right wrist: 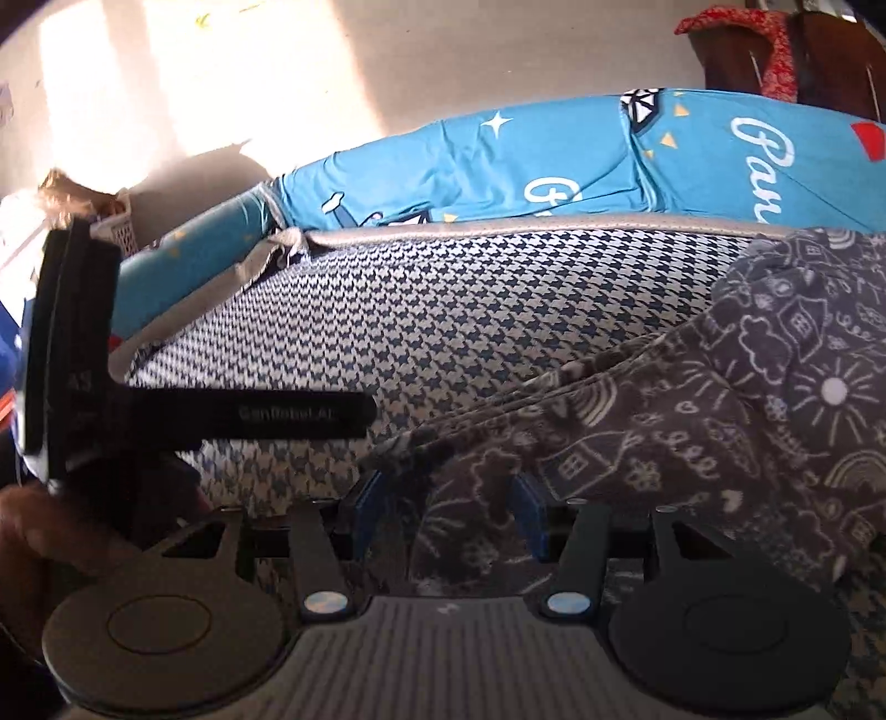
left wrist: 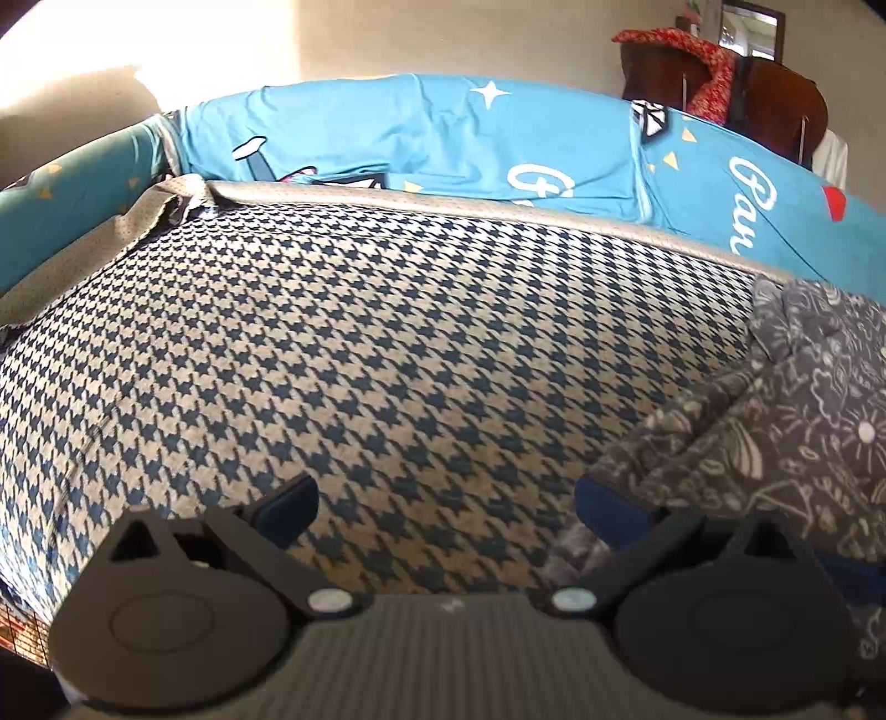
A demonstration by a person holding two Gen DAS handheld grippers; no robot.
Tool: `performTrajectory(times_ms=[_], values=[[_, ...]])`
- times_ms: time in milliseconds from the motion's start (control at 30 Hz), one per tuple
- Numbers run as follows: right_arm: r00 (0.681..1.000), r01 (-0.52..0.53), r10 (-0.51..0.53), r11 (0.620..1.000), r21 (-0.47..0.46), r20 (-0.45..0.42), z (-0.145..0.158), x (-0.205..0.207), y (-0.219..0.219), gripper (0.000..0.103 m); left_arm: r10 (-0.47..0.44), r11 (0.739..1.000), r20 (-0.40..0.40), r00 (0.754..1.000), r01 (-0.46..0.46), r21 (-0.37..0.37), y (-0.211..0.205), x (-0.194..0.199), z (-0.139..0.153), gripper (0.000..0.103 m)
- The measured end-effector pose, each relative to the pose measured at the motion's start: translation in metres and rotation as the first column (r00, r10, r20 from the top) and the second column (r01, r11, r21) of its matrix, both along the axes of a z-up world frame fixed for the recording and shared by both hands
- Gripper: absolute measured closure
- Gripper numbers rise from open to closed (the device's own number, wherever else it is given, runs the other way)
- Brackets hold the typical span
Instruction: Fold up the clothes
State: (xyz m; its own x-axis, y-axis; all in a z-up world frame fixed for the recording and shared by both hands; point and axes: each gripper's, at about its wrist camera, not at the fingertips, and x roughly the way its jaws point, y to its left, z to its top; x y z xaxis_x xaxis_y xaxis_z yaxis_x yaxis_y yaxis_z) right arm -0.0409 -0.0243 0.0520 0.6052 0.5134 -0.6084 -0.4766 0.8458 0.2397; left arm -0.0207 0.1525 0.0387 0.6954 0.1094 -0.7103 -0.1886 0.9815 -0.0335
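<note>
Two blue pads of my right gripper [right wrist: 446,512] clamp a bunched fold of the grey patterned garment [right wrist: 692,421]. My left gripper [left wrist: 446,512] stands wide apart over the houndstooth cover [left wrist: 360,343], holding nothing, the garment's edge beside its right finger.

We see the patterned garment [right wrist: 692,421] lying on the mattress [left wrist: 360,343], towards its right side, with a fold of it between the right tongs [right wrist: 446,509]. The left tongs [left wrist: 446,501] hang over bare mattress, the garment just to their right. Behind the mattress lies the printed bedsheet [left wrist: 443,138], and past it, far right, a chair [left wrist: 775,94] against the wall [left wrist: 387,33]
</note>
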Motion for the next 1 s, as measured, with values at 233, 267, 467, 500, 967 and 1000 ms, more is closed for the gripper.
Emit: performTrajectory(times_ms=[233,267,467,500,967,1000], values=[[0.999,-0.022,0.025,0.995,-0.098,0.022,-0.011,0.004,0.023,0.051,0.011,1.0,-0.013,1.0,-0.012,-0.009,0.009,0.001,-0.006,0.0],[1.0,-0.016,0.018,0.994,-0.113,0.023,-0.013,0.006,0.024,0.051,0.013,1.0,-0.013,1.0,-0.013,-0.005,0.009,0.001,-0.007,0.0],[0.999,0.023,-0.019,0.992,-0.121,0.035,-0.016,0.014,0.025,0.084,0.029,1.0,-0.013,0.999,-0.029,-0.01,0.015,0.0,-0.009,0.0],[0.999,0.028,-0.024,0.992,-0.122,0.033,-0.016,0.015,0.024,0.085,0.031,0.999,-0.015,0.999,-0.031,-0.011,0.016,0.0,-0.01,0.0],[0.996,-0.025,0.027,0.999,-0.025,0.083,-0.001,0.006,0.032,0.061,0.099,0.995,-0.002,0.995,-0.099,-0.018,0.031,0.0,-0.012,0.0],[0.996,-0.033,0.035,0.999,-0.038,0.078,-0.004,0.006,0.036,0.061,0.103,0.995,-0.004,0.995,-0.103,-0.014,0.032,0.0,-0.012,0.0]])
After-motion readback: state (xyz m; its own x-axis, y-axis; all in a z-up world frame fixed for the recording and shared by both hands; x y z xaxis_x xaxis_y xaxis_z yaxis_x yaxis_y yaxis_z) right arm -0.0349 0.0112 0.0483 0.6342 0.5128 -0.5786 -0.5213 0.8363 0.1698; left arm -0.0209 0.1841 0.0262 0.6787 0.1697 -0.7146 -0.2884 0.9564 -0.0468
